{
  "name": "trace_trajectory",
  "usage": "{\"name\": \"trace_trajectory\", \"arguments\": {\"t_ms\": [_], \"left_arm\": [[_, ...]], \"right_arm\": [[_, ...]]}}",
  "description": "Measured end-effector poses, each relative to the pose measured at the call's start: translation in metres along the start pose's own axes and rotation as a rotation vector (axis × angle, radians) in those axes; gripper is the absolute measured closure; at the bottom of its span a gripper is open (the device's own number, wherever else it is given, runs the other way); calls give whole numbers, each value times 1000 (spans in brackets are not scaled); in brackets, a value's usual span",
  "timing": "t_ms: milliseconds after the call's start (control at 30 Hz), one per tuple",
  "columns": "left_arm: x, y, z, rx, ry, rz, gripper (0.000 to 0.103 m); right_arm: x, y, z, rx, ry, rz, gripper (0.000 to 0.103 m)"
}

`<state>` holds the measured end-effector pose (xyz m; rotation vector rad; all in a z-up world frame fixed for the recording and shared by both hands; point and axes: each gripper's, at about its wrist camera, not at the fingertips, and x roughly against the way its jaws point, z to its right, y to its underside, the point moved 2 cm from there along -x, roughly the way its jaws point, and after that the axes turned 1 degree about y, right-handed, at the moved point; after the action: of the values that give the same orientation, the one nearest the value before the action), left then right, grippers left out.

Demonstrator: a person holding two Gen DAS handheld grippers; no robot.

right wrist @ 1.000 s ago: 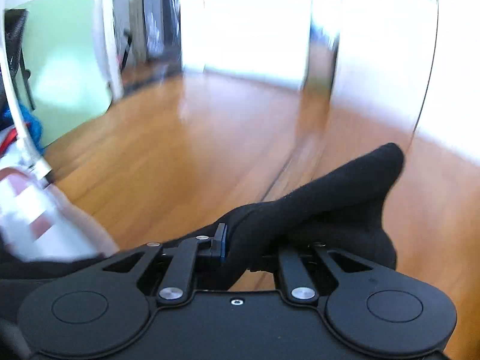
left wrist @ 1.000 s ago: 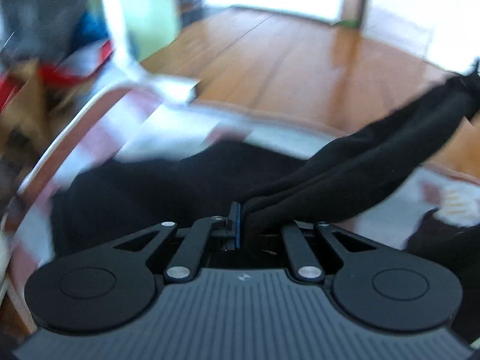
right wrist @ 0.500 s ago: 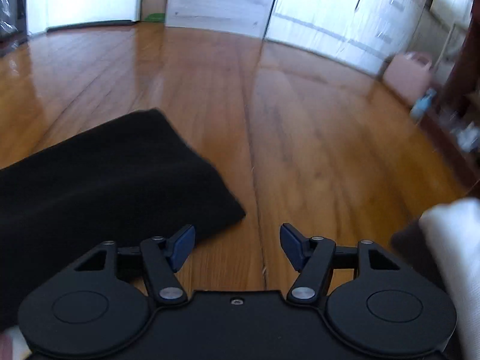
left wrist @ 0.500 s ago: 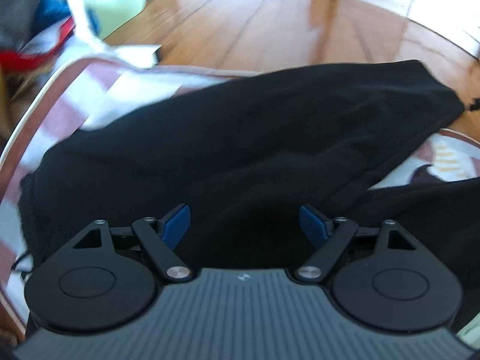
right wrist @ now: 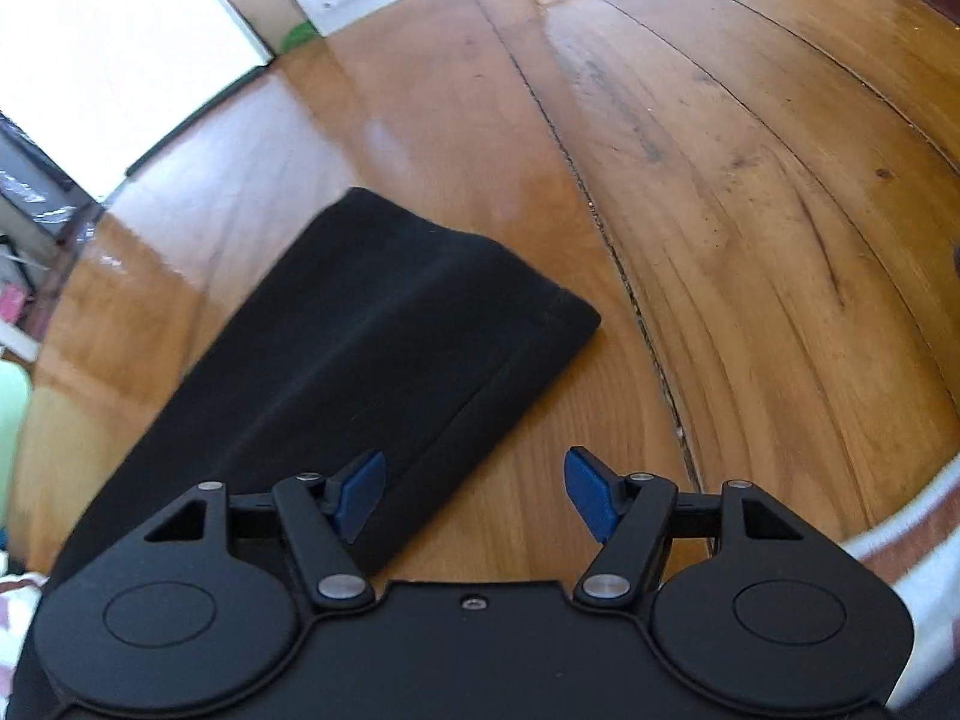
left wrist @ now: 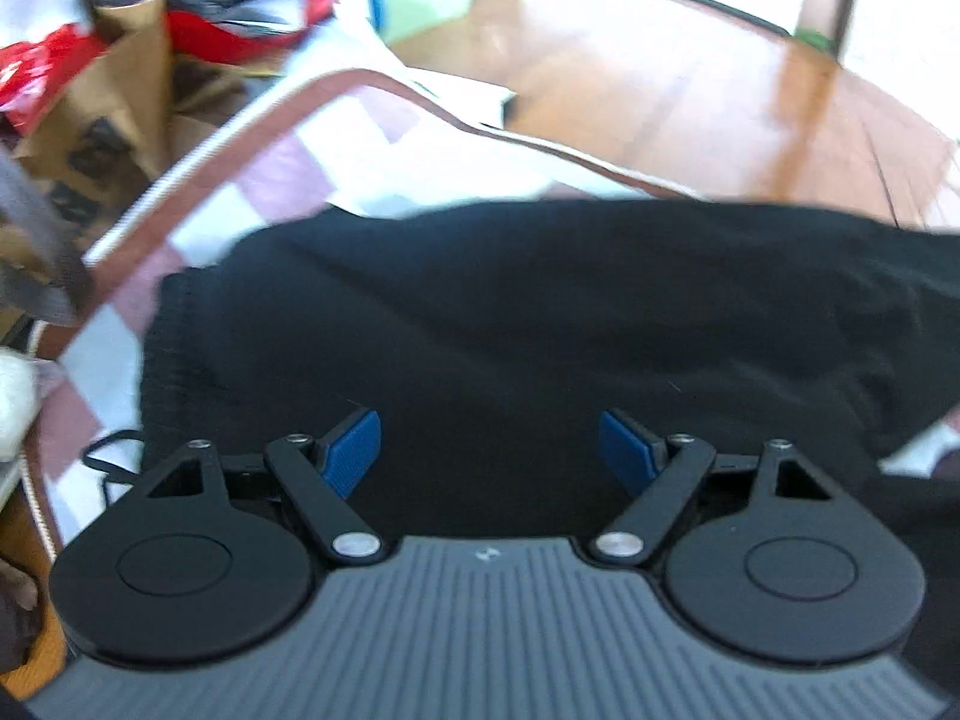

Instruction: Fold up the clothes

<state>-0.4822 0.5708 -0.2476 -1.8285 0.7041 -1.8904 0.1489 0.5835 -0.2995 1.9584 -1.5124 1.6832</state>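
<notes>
Under the left gripper (left wrist: 490, 447) lies the black garment (left wrist: 510, 324), spread over a checked cloth (left wrist: 252, 180) with a brown border; its ribbed hem sits toward the cloth's left edge, and its long axis runs crosswise to the left jaws, off to the right. Those jaws stand wide apart with nothing pressed between the blue pads, the fabric just below them. From the right gripper (right wrist: 475, 489), the garment's narrow folded end (right wrist: 384, 336) reaches past the cloth onto the wooden floor (right wrist: 720, 180), ahead and left of the jaws. The right jaws are opening, and only the left pad overlaps the fabric's edge. The right hand looks better placed for the loose end.
</notes>
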Motion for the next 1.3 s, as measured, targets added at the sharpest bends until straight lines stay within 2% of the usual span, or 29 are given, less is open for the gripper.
{"name": "trace_trajectory", "arguments": {"t_ms": [67, 100, 167, 200, 267, 300, 367, 400, 467, 500, 567, 633, 700, 767, 933, 1000, 1100, 1200, 1300], "left_arm": [[4, -5, -20, 37, -16, 8, 23], [5, -5, -29, 42, -33, 6, 23], [7, -3, -45, 42, -72, 0, 23], [7, 0, -50, 41, -94, -5, 23], [6, 5, -61, 48, -131, -15, 23], [6, 8, -67, 57, -144, -18, 23], [6, 12, -77, 80, -162, -22, 23], [6, 14, -81, 88, -168, -25, 23], [4, 18, -86, 88, -183, -32, 23], [3, 20, -87, 82, -191, -34, 23], [4, 24, -88, 64, -209, -36, 23], [7, 28, -91, 41, -231, -38, 23], [13, 33, -96, 33, -249, -41, 23], [21, 39, -106, 68, -259, -63, 23], [42, 65, -133, 237, -261, -146, 22], [54, 78, -141, 295, -268, -170, 21], [70, 100, -150, 360, -231, -213, 21], [82, 117, -155, 427, -168, -244, 20], [88, 128, -149, 411, -187, -289, 20]], "right_arm": [[-11, -4, -14, 71, 28, 43, 27], [-19, -5, -24, 130, 49, 63, 30], [-34, -6, -48, 291, 115, 100, 62], [-37, -7, -62, 389, 158, 135, 95], [-37, -11, -87, 570, 225, 231, 96], [-33, -16, -98, 621, 251, 297, 97], [-11, -34, -111, 582, 270, 448, 97], [-5, -42, -115, 549, 271, 479, 96], [-13, -49, -119, 528, 309, 432, 90], [-20, -45, -118, 550, 361, 386, 78], [-26, -34, -116, 613, 479, 321, 75], [-7, -14, -105, 641, 521, 327, 53], [23, 8, -91, 631, 442, 306, 46], [59, 33, -74, 603, 275, 238, 46], [146, 106, -34, 622, -68, -8, 46], [177, 136, -23, 649, -176, -102, 46], [202, 183, -7, 651, -336, -249, 46], [218, 247, 2, 651, -434, -321, 46], [226, 287, -18, 710, -487, -365, 46]]}}
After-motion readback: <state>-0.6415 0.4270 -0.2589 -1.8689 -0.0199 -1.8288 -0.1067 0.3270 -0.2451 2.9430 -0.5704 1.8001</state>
